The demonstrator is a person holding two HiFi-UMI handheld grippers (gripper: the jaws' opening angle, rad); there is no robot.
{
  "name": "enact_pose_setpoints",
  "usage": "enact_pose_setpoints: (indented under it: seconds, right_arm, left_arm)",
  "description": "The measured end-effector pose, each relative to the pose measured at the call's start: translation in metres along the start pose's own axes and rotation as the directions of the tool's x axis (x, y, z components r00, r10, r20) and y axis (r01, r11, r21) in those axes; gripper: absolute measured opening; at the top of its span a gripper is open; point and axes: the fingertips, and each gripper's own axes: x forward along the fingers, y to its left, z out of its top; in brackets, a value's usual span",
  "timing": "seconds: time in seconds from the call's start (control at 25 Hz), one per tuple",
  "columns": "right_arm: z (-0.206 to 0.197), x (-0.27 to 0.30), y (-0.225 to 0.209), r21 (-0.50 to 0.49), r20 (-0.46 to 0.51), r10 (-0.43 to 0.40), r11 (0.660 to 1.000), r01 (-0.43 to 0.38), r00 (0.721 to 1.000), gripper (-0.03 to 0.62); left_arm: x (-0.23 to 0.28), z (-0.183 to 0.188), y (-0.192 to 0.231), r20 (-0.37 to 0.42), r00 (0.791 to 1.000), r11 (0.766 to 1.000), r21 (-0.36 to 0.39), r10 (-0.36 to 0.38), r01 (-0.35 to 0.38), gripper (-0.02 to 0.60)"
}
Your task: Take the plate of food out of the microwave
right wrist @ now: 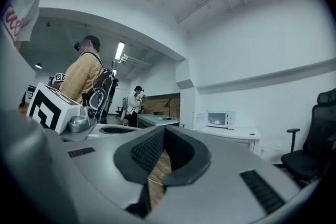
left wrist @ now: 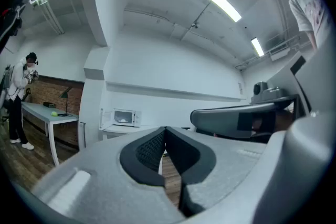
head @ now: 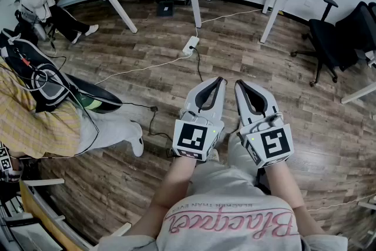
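The left gripper and right gripper sit side by side and level in front of me. Both have their fingers closed tip to tip on nothing. The microwave is far off across the room on a white counter. Its door looks swung open to the left, and a pale shape inside is what I take for the plate, though it is too small to be sure. My first worry is the walk: a white cable and power strip lie on the floor between me and the counter, so a careless step could snag them. A person stands just to my left and an office chair waits on the right, so a wide swing of either tool could clip one. At the microwave, closed fingers would only shove the plate deeper, so they must open first. A glazed rim is likely slick, and a grip on one side could tilt it and spill the food, or knock it on the cavity edge. The fingers are smooth grey shells, curved like petals, lined with dark ribbed rubber that should bite well. The microwave is a boxy white shell with a glass front, the counter is flat and matte, and the floor is worn, streaky wood plank.
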Motion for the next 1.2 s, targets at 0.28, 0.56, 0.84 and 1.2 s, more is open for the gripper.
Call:
enact_pose_setpoints:
  seconds: [0.28,0.56,0.84,1.2]
  right_arm:
    - [0.007,-0.012,0.015,-0.025,0.024,-0.013,1.000,0.014,1.000,0.012]
    - [0.008,-0.010,0.008,0.093,0.034,0.020,0.995,-0.023,0.999,0.012]
    - [0.001,0.011,-0.018,0.169,0.000,0.048,0.985,-0.047,0.999,0.014]
    - [0.001,0.050,-0.070,0.159,0.004,0.048,0.986,-0.048,0.999,0.014]
  left_arm:
    - [-0.018,0.006,-0.005,0.024,1.000,1.000,0.017,-0.003,0.003,0.006]
    - [-0.009,0.015,-0.005,0.041,0.999,1.000,0.024,-0.018,0.017,0.006]
    - [0.022,0.017,-0.001,0.045,0.999,0.999,0.037,-0.017,0.016,0.006]
    - [0.086,0.012,0.017,-0.015,1.000,1.000,0.027,-0.002,0.003,0.006]
